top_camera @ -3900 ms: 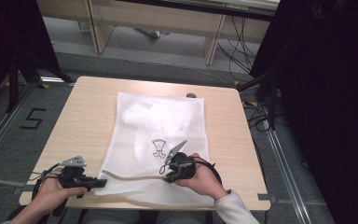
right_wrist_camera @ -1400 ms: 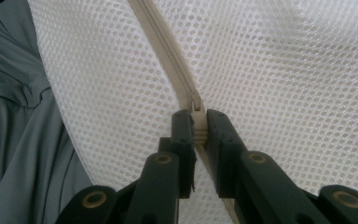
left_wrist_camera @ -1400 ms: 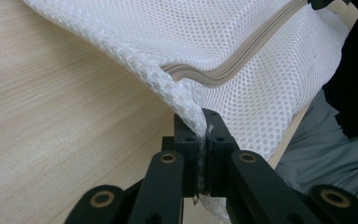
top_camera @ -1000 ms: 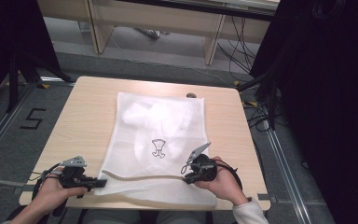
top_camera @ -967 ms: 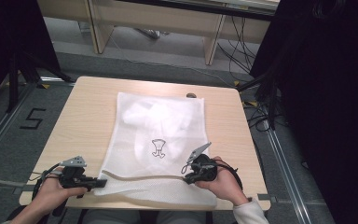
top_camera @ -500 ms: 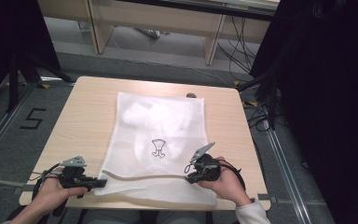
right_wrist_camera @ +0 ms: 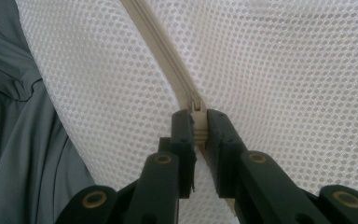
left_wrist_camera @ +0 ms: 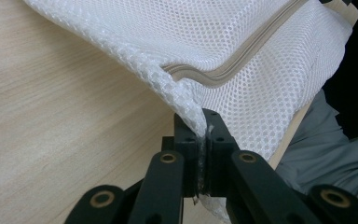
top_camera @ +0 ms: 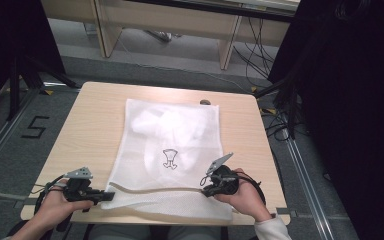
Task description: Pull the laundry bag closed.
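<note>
Mesh laundry bag [top_camera: 172, 150], white w/ beige zip [left_wrist_camera: 242, 63] along its near edge, lies flat across middle of pale wood table [top_camera: 90, 125], white garment inside. Left gripper [top_camera: 104, 194] pinches bag's near-left corner, jaws clamped tight on mesh, prob. to anchor fabric against pull. Right gripper [top_camera: 207, 189] jaws closed on small beige zip slider [right_wrist_camera: 196, 119], so zip can run along taut track.

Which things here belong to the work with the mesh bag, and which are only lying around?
In the job:
- mesh laundry bag
- its zipper pull, pinched by the right gripper
- left gripper, clamped on the bag's corner

Not in the job:
- small dark object at the table's far edge
- floor cables
</note>
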The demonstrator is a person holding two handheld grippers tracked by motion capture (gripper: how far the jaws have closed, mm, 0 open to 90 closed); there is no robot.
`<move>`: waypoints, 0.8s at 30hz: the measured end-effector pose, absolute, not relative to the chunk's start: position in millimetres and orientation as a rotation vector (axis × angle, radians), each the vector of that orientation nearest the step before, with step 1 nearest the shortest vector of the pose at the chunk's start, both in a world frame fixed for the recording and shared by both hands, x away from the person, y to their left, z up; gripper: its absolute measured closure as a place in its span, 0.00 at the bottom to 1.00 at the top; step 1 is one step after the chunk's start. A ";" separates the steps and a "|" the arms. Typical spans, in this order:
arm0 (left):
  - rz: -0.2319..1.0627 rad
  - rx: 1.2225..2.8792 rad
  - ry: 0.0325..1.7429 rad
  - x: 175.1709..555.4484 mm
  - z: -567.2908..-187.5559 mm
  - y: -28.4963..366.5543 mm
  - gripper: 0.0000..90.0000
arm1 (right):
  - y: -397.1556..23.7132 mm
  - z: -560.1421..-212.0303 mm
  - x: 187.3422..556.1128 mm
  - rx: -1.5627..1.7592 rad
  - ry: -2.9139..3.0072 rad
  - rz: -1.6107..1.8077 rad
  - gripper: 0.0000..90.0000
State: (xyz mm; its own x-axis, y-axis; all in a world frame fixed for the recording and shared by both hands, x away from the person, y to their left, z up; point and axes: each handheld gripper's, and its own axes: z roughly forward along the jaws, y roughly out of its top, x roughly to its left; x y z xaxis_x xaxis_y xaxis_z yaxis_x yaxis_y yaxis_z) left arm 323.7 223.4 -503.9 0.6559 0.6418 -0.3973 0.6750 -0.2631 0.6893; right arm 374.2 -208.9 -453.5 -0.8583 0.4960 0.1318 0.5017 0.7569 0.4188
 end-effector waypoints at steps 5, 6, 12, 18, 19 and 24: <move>-0.056 1.984 1.027 323.9 -503.1 224.1 0.95 | -211.5 -453.0 372.8 -0.854 -2.925 -0.700 0.91; -0.046 1.966 1.030 323.6 -504.0 223.5 0.95 | -212.2 -453.4 373.5 -0.844 -2.935 -0.710 0.91; -0.049 1.966 1.029 323.6 -503.8 223.4 0.95 | -213.6 -453.0 373.1 -0.844 -2.930 -0.716 0.91; -0.048 1.971 1.026 323.8 -503.6 223.8 0.95 | -215.7 -451.7 372.6 -0.850 -2.930 -0.716 0.91; -0.050 1.968 1.028 323.7 -503.6 223.4 0.95 | -216.4 -452.0 372.5 -0.857 -2.928 -0.719 0.91; -0.050 1.977 1.032 323.5 -502.9 223.5 0.95 | -219.2 -452.7 372.0 -0.866 -2.926 -0.723 0.91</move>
